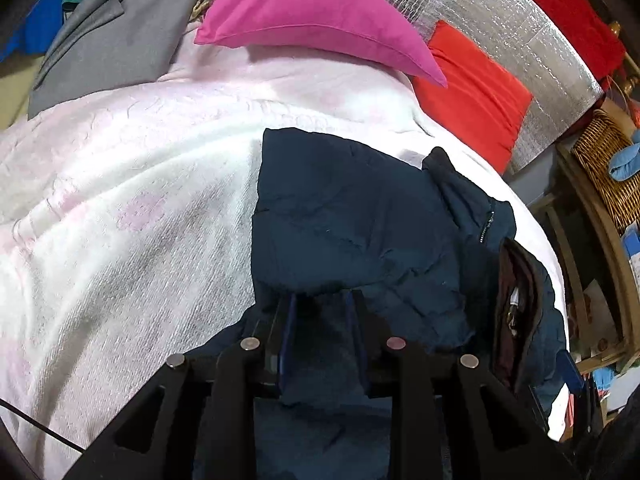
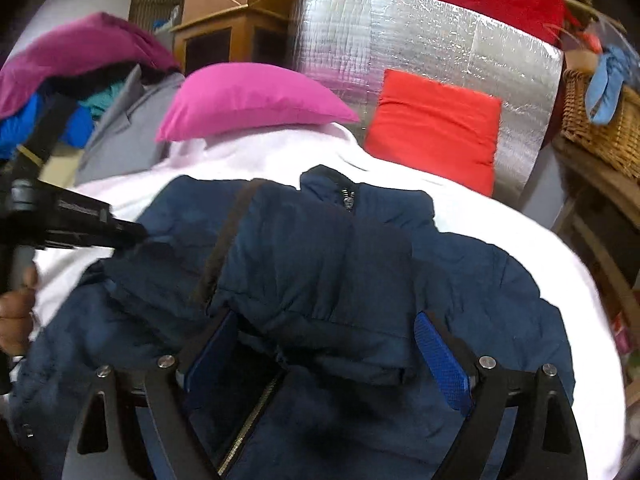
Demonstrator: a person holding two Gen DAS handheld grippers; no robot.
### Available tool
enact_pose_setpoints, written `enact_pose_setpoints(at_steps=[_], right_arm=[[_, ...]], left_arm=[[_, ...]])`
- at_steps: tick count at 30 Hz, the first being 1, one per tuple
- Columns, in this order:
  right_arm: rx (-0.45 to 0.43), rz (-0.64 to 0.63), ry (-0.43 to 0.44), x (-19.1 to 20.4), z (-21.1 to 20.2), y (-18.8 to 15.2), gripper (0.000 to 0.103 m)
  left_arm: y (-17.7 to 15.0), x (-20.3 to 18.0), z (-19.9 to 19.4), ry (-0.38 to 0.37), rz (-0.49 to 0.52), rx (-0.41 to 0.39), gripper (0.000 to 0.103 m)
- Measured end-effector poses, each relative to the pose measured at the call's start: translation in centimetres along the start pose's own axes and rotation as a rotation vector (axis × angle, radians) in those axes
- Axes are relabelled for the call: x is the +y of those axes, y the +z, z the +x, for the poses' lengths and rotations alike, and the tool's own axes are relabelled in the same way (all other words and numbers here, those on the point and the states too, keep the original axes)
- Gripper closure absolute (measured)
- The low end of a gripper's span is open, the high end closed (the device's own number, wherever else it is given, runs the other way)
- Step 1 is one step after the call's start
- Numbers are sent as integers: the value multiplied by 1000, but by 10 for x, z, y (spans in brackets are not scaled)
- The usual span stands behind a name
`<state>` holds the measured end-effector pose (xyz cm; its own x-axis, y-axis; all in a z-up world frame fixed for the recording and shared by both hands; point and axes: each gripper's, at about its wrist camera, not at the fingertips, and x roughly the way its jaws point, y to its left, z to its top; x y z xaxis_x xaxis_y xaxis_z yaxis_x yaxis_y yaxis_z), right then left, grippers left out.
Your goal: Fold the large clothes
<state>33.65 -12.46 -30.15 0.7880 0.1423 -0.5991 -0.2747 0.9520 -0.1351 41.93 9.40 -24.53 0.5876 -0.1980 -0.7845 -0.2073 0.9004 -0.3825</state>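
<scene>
While both tools sit over the bed, this holds:

L tool [image 1: 320, 300]: jaws narrow, clamped on a fold of the jacket [image 1: 360, 232]; navy cloth bunched between the pads and draped over the tips.
L tool pose: angled steeply down at the near jacket edge; in the right wrist view it reaches in from the left, tip on the jacket's left side, w/ a hand [image 2: 16, 320] on its grip.
R tool [image 2: 324, 344]: jaws wide apart; blue pads [image 2: 440, 360] clear of cloth, nothing pinched. A folded-over jacket flap lies between the fingers, not gripped.
R tool pose: tilted down, looking along the jacket toward the collar.
Jacket: navy, quilted, on the blanket [image 1: 120, 200], mid-bed; collar + zip at the far end, one side folded over the middle. Dark lining shows at its right edge in the left wrist view.
Blanket: white w/ faint pink, covers the bed.
Behind: pink pillow [image 1: 312, 12], red pillow [image 1: 472, 92], silver foil panel [image 1: 500, 12].
Far left: grey garment [image 1: 112, 40].
Right: wicker basket [image 2: 600, 128] beside the bed.
</scene>
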Motion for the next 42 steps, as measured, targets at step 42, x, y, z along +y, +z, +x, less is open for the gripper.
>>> enact_pose_setpoints(at_steps=[42], right_arm=[[14,1154,433,-184,40,-60,39]], left_arm=[[0,-3,-1,15,27,12,59]])
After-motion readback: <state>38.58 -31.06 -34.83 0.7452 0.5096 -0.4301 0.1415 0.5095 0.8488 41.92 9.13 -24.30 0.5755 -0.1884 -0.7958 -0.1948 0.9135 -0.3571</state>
